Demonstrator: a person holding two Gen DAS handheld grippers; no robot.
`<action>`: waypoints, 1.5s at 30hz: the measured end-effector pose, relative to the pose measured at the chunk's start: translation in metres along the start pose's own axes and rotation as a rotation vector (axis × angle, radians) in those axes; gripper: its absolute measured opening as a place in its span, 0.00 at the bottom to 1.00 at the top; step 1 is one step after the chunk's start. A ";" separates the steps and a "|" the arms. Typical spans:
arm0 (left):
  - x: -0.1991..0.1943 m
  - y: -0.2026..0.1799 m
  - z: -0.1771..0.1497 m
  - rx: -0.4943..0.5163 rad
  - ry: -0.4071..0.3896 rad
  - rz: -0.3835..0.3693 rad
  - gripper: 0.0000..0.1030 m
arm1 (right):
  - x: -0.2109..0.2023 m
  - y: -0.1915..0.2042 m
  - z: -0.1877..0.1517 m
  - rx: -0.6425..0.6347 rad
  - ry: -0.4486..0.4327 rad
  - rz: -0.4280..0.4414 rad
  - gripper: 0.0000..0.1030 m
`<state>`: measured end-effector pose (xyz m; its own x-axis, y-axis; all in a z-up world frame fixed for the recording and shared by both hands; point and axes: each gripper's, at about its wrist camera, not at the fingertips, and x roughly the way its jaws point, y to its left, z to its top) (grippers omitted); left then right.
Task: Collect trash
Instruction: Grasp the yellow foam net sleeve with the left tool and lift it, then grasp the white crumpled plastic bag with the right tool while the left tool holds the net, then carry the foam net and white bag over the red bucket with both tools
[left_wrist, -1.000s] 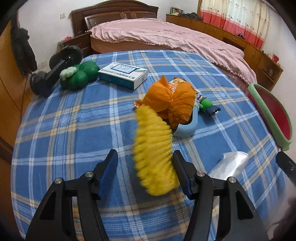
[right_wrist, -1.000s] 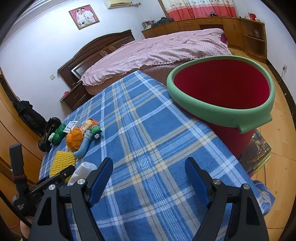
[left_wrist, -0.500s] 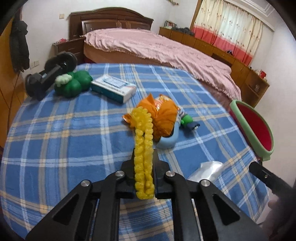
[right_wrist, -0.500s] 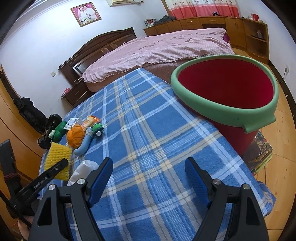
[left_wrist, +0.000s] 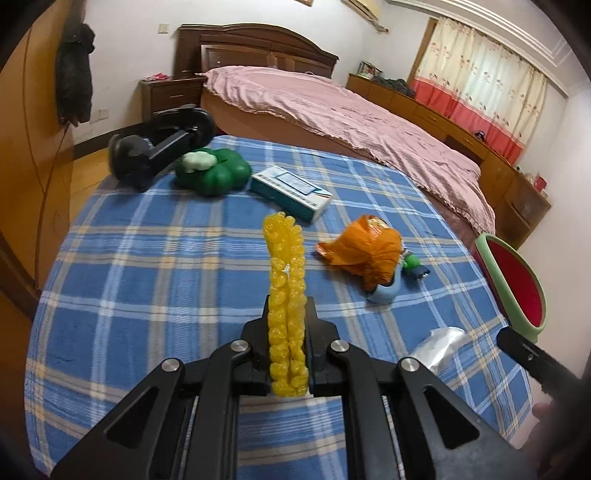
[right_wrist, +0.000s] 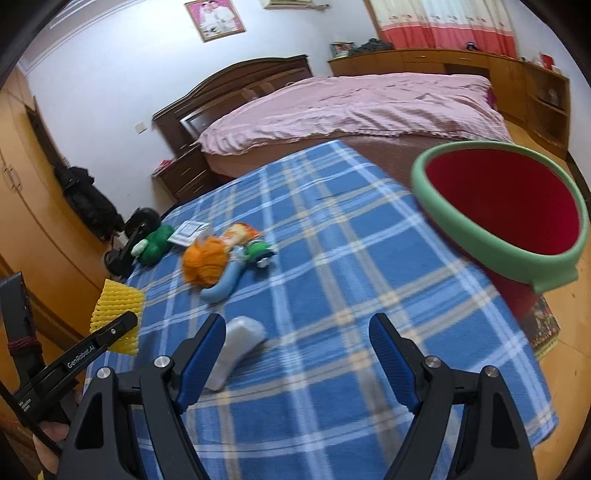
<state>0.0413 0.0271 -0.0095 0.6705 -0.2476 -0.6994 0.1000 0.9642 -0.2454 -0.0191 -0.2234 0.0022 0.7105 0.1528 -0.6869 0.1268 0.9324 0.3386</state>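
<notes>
The left gripper (left_wrist: 287, 325) was clamped on the yellow foam net (left_wrist: 286, 280); an orange wrapper (left_wrist: 364, 251) lay beyond it. The right gripper (right_wrist: 297, 343) stood apart, a white bag (right_wrist: 236, 347) beside its left finger, the red bin (right_wrist: 506, 218) ahead-right.

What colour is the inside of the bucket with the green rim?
The inside of the bucket is red, under a light green rim; the right wrist view shows it best.

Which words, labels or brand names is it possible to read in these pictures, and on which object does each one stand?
"GenRobot.AI": white letters on the arm of the left gripper, in the right wrist view.
Small white print lower on that arm: too blurred to read.
Print on the white and teal box: too small to read.
Print on the orange wrapper: not legible.
</notes>
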 end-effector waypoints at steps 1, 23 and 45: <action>-0.001 0.002 0.000 -0.005 -0.002 0.002 0.11 | 0.002 0.004 0.000 -0.007 0.006 0.007 0.80; -0.005 0.037 -0.006 -0.085 -0.007 -0.001 0.11 | 0.062 0.057 -0.016 -0.085 0.135 0.014 0.56; -0.014 -0.005 0.010 -0.035 -0.024 -0.028 0.11 | 0.021 0.019 -0.001 -0.034 0.039 0.064 0.51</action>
<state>0.0393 0.0268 0.0082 0.6851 -0.2715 -0.6760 0.0936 0.9531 -0.2879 -0.0024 -0.2019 -0.0066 0.6887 0.2244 -0.6895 0.0578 0.9309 0.3607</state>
